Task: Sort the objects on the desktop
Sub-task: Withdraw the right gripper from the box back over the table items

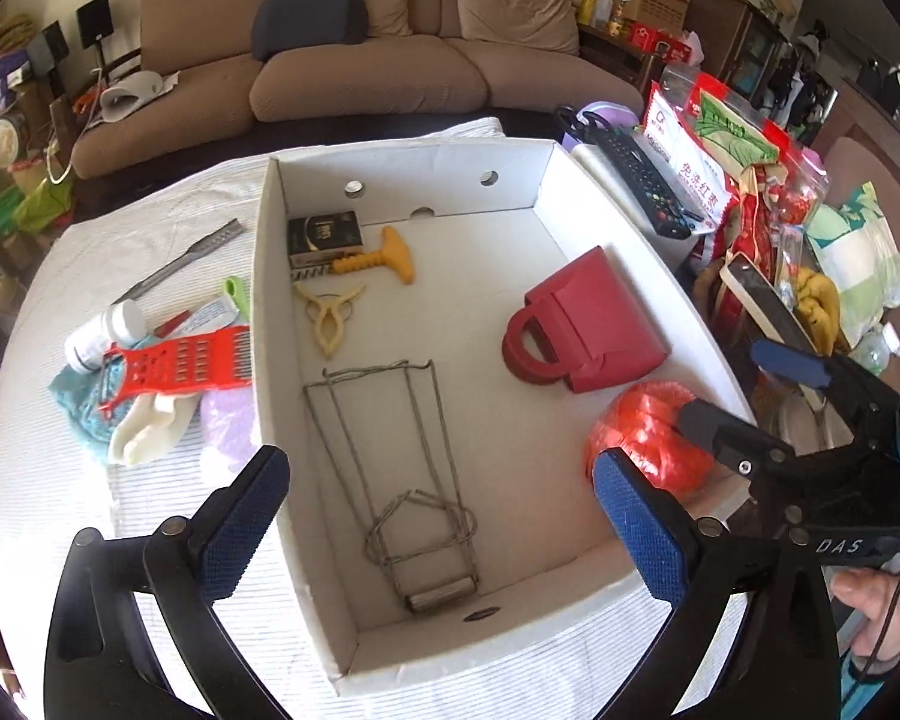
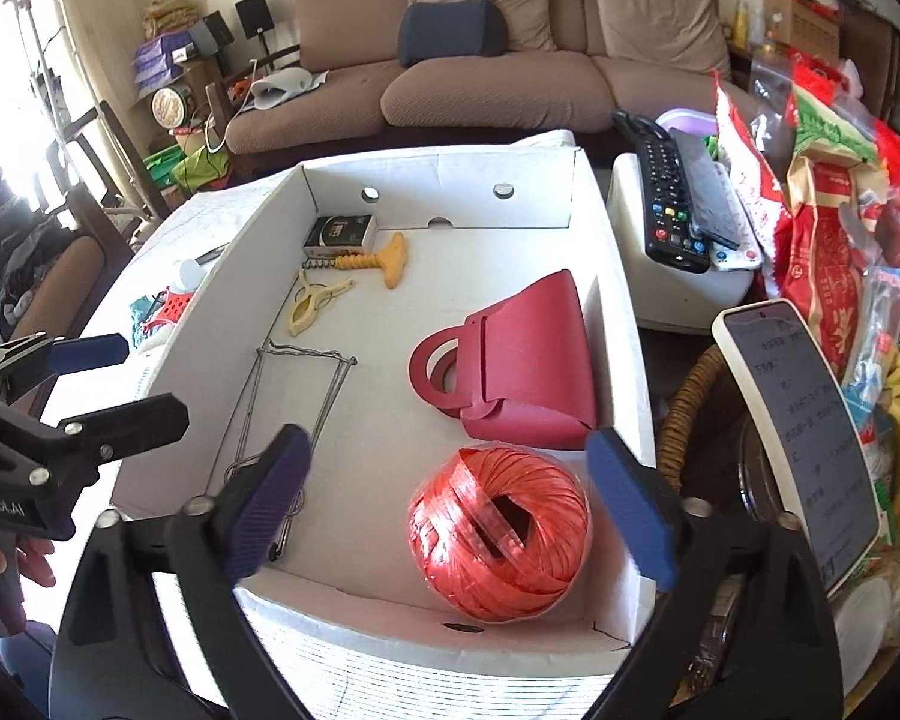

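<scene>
Box (image 1: 402,192) fills the middle of both my views, partly packed

Inside I see a red string ball (image 2: 498,531) at lower centre of my right view, a red bag (image 2: 522,360) above it, a wire rack (image 1: 402,480) lower centre in my left view; my left gripper (image 1: 444,516) and right gripper (image 2: 450,501) both gape, holding nothing; a red grater (image 1: 180,369) waits at left
</scene>
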The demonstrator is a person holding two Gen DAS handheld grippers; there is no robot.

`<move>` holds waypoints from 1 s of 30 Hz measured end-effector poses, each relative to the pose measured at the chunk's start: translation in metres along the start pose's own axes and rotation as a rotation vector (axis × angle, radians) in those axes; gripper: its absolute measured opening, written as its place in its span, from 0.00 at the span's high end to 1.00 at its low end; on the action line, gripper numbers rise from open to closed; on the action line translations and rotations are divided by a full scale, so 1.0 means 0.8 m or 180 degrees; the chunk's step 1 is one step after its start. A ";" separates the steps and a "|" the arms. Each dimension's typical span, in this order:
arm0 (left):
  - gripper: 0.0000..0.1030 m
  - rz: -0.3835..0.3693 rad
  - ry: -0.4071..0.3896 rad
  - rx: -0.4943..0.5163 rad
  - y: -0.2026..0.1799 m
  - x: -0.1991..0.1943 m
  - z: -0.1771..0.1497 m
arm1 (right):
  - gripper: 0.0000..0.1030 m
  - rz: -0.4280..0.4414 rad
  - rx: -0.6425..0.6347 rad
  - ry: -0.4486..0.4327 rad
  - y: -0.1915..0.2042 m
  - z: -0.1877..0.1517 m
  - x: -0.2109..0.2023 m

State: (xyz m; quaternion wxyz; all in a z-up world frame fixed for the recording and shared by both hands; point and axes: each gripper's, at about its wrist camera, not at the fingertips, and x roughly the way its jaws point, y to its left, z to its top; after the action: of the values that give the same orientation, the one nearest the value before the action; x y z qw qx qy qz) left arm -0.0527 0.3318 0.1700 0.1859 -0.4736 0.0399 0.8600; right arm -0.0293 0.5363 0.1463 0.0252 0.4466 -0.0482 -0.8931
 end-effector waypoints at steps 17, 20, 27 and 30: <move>0.00 0.0024 -0.0174 -0.0338 0.026 -0.090 -0.102 | 0.00 -0.0057 0.0068 -0.0089 0.055 -0.063 -0.071; 0.00 0.0025 -0.0216 -0.0353 0.034 -0.110 -0.120 | 0.00 -0.0032 0.0081 -0.0106 0.066 -0.074 -0.084; 0.00 0.0137 -0.0311 -0.0525 0.086 -0.148 -0.160 | 0.00 0.0018 -0.0002 -0.0133 0.105 -0.096 -0.109; 0.00 0.0177 -0.0352 -0.0652 0.120 -0.159 -0.179 | 0.00 0.0042 -0.0063 -0.0155 0.125 -0.102 -0.115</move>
State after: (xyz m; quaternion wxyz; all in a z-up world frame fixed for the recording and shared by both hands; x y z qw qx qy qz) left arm 0.0888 0.1719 0.1872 0.1145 -0.4407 -0.0452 0.8892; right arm 0.0913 0.4400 0.1820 0.0343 0.4241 -0.0429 -0.9039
